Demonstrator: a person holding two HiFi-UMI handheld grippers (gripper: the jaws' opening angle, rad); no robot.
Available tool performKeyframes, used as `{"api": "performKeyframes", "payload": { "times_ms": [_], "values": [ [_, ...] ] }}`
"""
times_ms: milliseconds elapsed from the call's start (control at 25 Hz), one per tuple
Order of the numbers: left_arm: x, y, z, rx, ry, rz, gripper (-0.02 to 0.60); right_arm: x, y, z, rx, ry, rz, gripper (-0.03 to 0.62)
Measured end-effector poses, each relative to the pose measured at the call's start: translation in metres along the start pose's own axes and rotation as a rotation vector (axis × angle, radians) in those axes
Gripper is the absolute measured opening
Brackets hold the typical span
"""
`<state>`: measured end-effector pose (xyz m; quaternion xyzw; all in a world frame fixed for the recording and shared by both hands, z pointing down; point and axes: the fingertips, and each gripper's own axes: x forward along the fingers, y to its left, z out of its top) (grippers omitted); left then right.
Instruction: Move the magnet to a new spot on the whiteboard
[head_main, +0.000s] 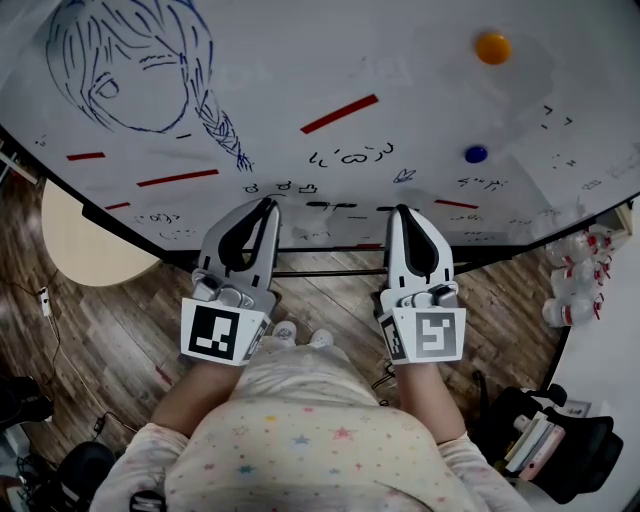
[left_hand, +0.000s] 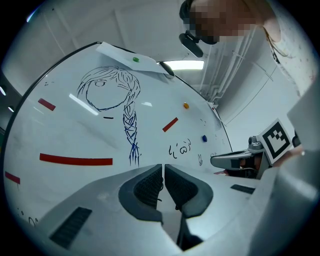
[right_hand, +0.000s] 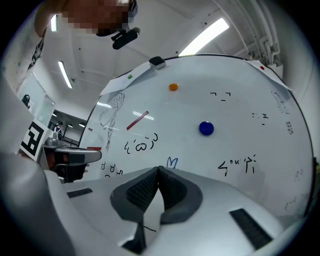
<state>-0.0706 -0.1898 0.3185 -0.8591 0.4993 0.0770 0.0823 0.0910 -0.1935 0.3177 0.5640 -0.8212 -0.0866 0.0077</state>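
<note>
Your star-print top (head_main: 300, 440) fills the bottom of the head view. Just beyond it you hold both grippers side by side, level, in front of the lower edge of the whiteboard (head_main: 300, 60) and not touching it. The left gripper (head_main: 267, 204) has its jaws pressed together with nothing between the pads, and the right gripper (head_main: 403, 210) is the same: closed and empty.

Two round magnets sit on the board. The blue magnet (head_main: 476, 154) is up and to the right of your right gripper, and the orange magnet (head_main: 493, 47) is higher still, well apart from both jaws. The red bars (head_main: 340, 113) may be magnetic strips or marker strokes; at this sharpness I can't say which.

Closed, empty jaws held off the board fit two readings: a magnet not yet collected, or one already set at its new place and let go. Either way, the blue magnet lies nearest, on the right gripper's side. A disc that low gives the pads only its rim, so I'd expect a grip to need jaws spread wider than the disc and brought in square to the board. Keep both grippers off the sketched head (head_main: 130, 70) and the small scribbles, since the ink would likely smear.
</note>
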Motion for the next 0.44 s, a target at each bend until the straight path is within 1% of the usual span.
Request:
{"api": "performKeyframes", "payload": {
  "times_ms": [240, 440],
  "values": [
    [0.0011, 0.0011, -0.0011, -0.006, -0.001, 0.0, 0.025, 0.0013, -0.0001, -0.0007, -0.001, 0.0, -0.001, 0.0],
    [0.0042, 0.0014, -0.0012, 0.007, 0.0, 0.0, 0.025, 0.0034, -0.0008, -0.0014, 0.008, 0.002, 0.001, 0.0]
  ]
}}
